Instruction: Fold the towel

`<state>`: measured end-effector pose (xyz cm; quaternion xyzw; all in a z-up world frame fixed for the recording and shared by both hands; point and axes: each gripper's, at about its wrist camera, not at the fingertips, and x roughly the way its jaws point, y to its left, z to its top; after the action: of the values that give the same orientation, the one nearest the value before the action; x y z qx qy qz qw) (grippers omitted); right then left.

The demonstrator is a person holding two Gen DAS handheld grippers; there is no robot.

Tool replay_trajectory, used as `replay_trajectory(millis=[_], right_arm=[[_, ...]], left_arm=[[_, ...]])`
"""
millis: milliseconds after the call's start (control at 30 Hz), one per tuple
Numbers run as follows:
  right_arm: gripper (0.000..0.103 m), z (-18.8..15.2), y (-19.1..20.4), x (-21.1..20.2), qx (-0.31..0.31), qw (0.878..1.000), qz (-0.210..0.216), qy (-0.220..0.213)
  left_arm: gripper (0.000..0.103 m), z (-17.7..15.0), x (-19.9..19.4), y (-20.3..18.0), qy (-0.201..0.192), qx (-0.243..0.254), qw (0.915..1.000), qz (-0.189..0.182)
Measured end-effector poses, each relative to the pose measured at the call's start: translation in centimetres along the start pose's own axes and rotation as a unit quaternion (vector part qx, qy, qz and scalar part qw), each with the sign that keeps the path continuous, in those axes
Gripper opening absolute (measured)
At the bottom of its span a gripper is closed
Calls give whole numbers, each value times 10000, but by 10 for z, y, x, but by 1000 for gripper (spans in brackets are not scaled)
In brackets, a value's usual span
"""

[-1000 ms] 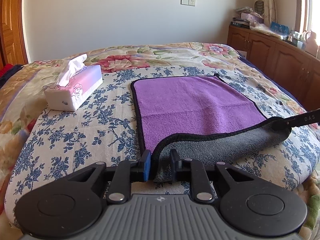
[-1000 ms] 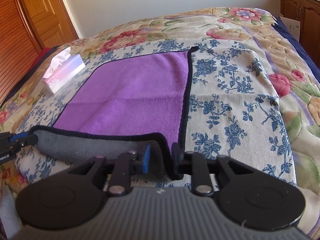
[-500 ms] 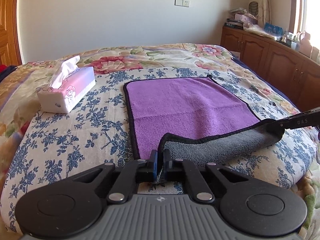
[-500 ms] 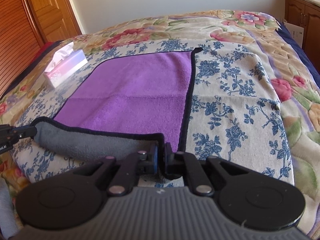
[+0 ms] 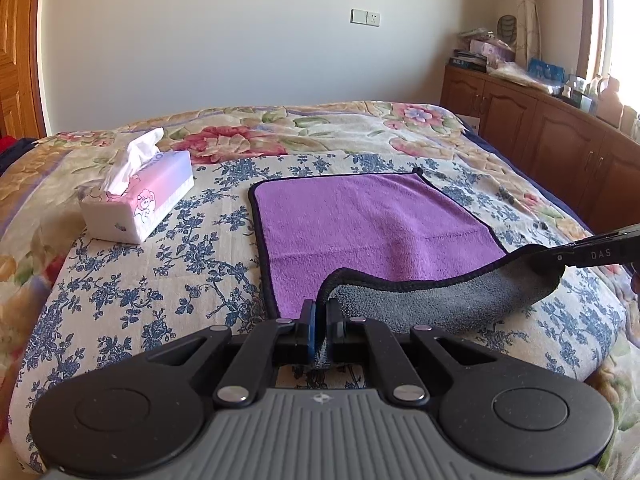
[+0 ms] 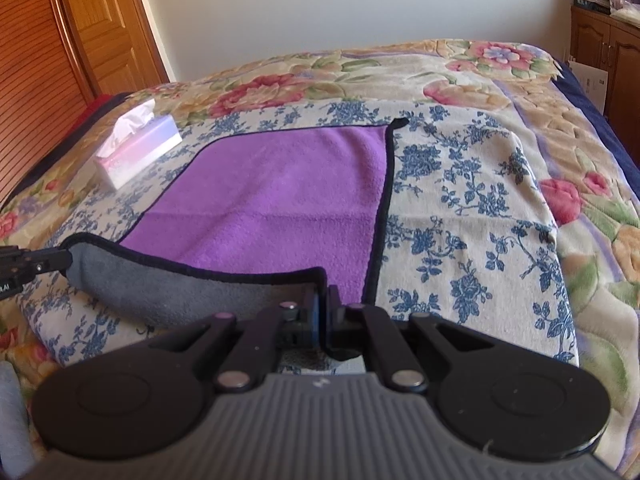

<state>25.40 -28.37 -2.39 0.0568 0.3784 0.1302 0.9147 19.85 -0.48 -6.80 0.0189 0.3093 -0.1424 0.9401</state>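
- Left hand-held gripper (image 5: 320, 326): jaws pinched tight on near-left corner of purple towel (image 5: 360, 220), corner lifted, grey underside showing.
- Right hand-held gripper (image 6: 322, 312): clamped on near-right corner, same lift.
- Rest of the towel lies flat on the floral bedspread (image 5: 140, 280), far edge down.
- Tissue box (image 5: 140, 200) well left of the towel.
- Only left view: wooden cabinets (image 5: 560, 140), wall switch (image 5: 365, 17).
- Only right view: wooden door (image 6: 100, 28).

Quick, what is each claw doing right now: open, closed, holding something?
Left claw: closed on the towel's near left corner.
Right claw: closed on its near right corner.
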Motion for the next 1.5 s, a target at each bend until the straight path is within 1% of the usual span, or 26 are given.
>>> replay_trajectory(millis=[267, 600, 933, 1233, 1500], right_arm=[[4, 5, 1, -5, -46, 9997, -10, -225], [4, 13, 1, -4, -172, 9991, -20, -391], [4, 18, 0, 6, -345, 9985, -73, -418], [4, 20, -3, 18, -475, 9982, -106, -356], [4, 26, -5, 19, -558, 9974, -80, -457]], left_arm=[[6, 7, -2, 2, -54, -73, 10000, -6], [5, 15, 2, 3, -124, -130, 9998, -67], [5, 21, 10, 3, -133, -118, 9998, -57], [5, 25, 27, 6, -59, -73, 9999, -37], [5, 30, 33, 8, -78, -60, 9999, -23]])
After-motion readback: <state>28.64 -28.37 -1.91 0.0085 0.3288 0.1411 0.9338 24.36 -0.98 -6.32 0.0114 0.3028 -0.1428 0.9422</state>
